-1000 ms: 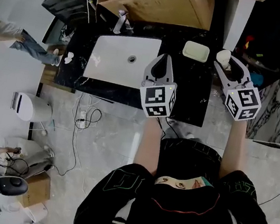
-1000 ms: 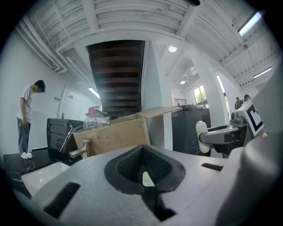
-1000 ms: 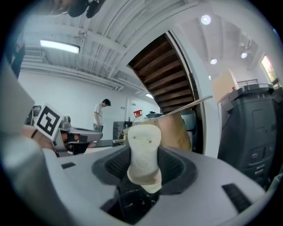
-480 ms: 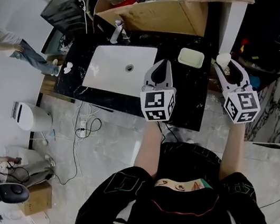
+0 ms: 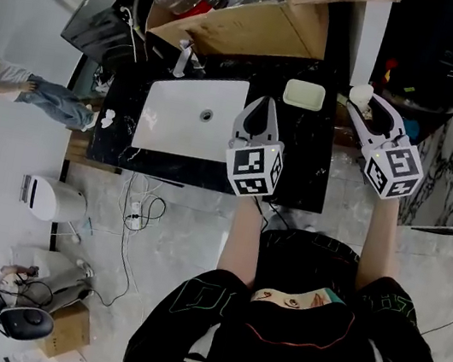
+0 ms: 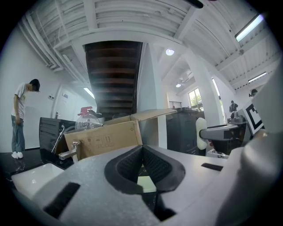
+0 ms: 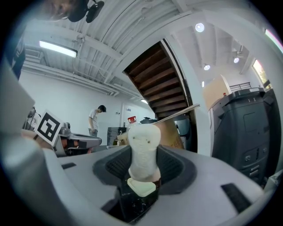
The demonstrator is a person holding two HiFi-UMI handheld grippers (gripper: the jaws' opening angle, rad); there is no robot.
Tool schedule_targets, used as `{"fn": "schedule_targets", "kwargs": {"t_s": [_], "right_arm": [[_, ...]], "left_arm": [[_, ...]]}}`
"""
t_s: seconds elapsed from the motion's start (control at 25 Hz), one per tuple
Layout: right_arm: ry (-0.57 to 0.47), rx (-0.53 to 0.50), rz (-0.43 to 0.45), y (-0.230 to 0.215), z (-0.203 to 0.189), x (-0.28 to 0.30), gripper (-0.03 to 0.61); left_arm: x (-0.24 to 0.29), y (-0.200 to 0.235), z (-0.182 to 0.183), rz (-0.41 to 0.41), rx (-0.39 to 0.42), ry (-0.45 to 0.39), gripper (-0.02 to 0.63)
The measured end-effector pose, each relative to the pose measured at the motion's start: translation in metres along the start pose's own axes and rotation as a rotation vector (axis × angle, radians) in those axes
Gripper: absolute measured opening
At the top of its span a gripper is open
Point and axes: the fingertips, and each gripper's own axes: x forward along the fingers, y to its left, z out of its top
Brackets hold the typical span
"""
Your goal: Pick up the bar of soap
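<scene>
Pale veined floor tiles surround a black, white-flecked stone desk (image 5: 300, 158), glossy and square-cornered. At the far left a person (image 5: 18, 83) in a light top and jeans stands well away from it. Set into the desk's left half is a white rectangular sink (image 5: 191, 113), smooth, with a small round drain, and a metal tap (image 5: 183, 60) stands at its back edge. Behind that is an open brown cardboard box (image 5: 237, 22) with clear plastic bottles in it.

Right of the sink, the left tongs (image 5: 262, 104) hang over the desk with their grey, grainy shells curved in to a point. Their dark ribbed pads are pressed together at the tips and nothing is between them.

Just beyond them a pale, rounded-rectangle dish (image 5: 304, 94) lies flat on the desk, empty.

Further right, over the desk's right edge, the right tongs (image 5: 368, 105) pinch the soap (image 7: 142, 145). It is an off-white, matt oblong with softly rounded ends and a few tiny dark specks near its top. It stands on end between the ribbed pads, its upper end poking out past the tips. It is lifted clear of the desk and apart from the dish.
</scene>
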Motion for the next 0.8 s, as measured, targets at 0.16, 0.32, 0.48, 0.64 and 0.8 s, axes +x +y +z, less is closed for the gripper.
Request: {"fn": "schedule_targets", "kwargs": {"t_s": [0.16,0.32,0.48,0.64,0.8], "right_arm": [[-0.006,-0.001,0.000,-0.001,0.002,0.001,0.183],[-0.006,-0.005,0.001,0.001,0.001,0.006,0.181],[-0.013,-0.008,0.009,0.004,0.004,0.009,0.181],[-0.017,-0.009,0.011,0.005,0.005,0.011,0.181],[-0.020,-0.006,0.007,0.002,0.006,0.010,0.181]], "left_arm": [[0.001,0.001,0.001,-0.001,0.003,0.000,0.009],[0.000,0.005,-0.001,0.004,0.005,0.001,0.009],[0.000,0.010,0.000,0.011,0.004,0.002,0.009],[0.000,0.012,-0.001,0.015,0.002,0.003,0.009],[0.001,0.010,-0.001,0.013,0.003,0.003,0.008]]}}
